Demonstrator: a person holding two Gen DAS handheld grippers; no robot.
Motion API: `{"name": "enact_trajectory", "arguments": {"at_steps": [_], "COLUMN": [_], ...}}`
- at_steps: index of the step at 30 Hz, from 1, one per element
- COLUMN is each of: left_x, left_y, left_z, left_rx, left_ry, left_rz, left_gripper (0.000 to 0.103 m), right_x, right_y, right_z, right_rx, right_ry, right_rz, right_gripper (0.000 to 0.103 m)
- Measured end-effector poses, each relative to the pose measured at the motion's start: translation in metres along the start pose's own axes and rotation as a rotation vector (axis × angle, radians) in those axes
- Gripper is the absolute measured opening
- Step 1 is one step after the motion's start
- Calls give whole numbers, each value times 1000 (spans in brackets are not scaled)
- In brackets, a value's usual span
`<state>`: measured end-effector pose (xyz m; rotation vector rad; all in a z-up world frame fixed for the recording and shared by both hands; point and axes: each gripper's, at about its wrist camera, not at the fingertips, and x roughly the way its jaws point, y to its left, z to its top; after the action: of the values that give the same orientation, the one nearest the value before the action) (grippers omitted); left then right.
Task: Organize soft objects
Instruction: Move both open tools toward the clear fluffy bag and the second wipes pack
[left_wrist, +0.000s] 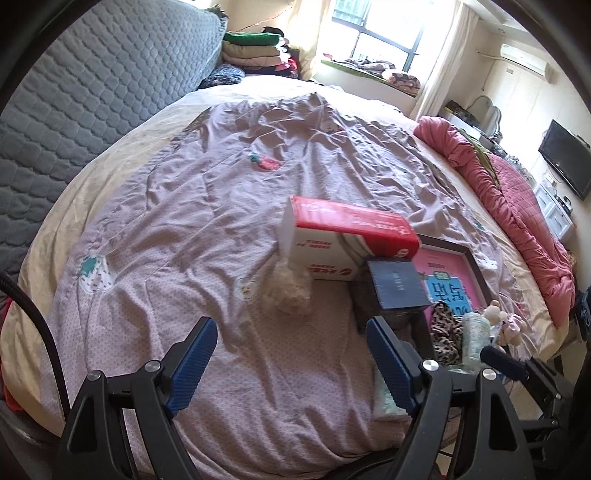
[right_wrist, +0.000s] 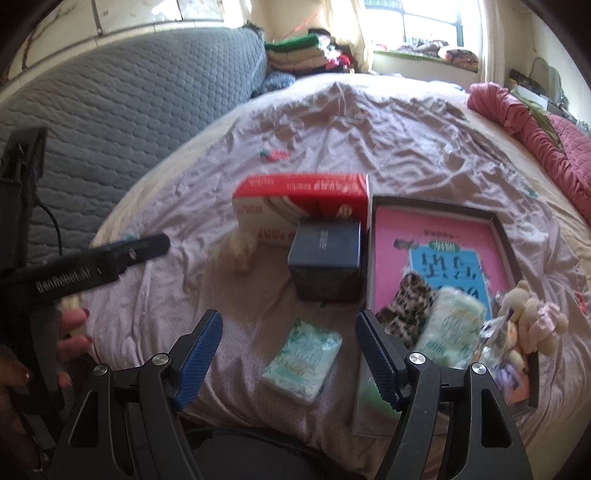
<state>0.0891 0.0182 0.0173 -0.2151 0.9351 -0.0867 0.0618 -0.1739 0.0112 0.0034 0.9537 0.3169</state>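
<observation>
Bed cover (right_wrist: 258, 155) mauve with tiny dots. Headboard pad (right_wrist: 129, 92) grey, quilted. Tissue box (right_wrist: 301, 206) red and white. Small box (right_wrist: 325, 254) dark navy. Tray (right_wrist: 506, 236) dark-rimmed, pink and blue inside. Cloth (right_wrist: 410, 306) leopard print. Tissue pack (right_wrist: 303, 360) pale green. Rolled blanket (left_wrist: 517, 206) pink-red.

Both wrist cameras look steeply down from close above the bed (left_wrist: 184, 229), sharing the red box (left_wrist: 347, 229) (right_wrist: 303, 199) and dark tray (right_wrist: 502, 236).
</observation>
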Motion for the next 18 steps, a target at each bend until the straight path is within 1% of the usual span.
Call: {"name": "enact_trajectory", "arguments": {"at_steps": [6,8,12,16,18], "left_x": [17,25,44,58,67], "left_y": [13,17,24,25,26], "left_z": [-7,-9,-11,-11,-9], "left_rx": [-8,-14,-43,-41,-52], "left_ry": [23,32,57,66,80], "left_rz": [14,7,-13,-23,-33], "left_gripper": [82,82,82,82,82], "right_x": [33,43,61,78,86], "right_y": [8,11,11,10,12], "right_z": [-13,-17,-20,-24,-25], "right_rx": [8,11,23,36,15], "right_ry": [110,138,181,219,230], "right_rz": [-16,-28,-54,-79,-114], "right_gripper": [76,76,76,76,76]}}
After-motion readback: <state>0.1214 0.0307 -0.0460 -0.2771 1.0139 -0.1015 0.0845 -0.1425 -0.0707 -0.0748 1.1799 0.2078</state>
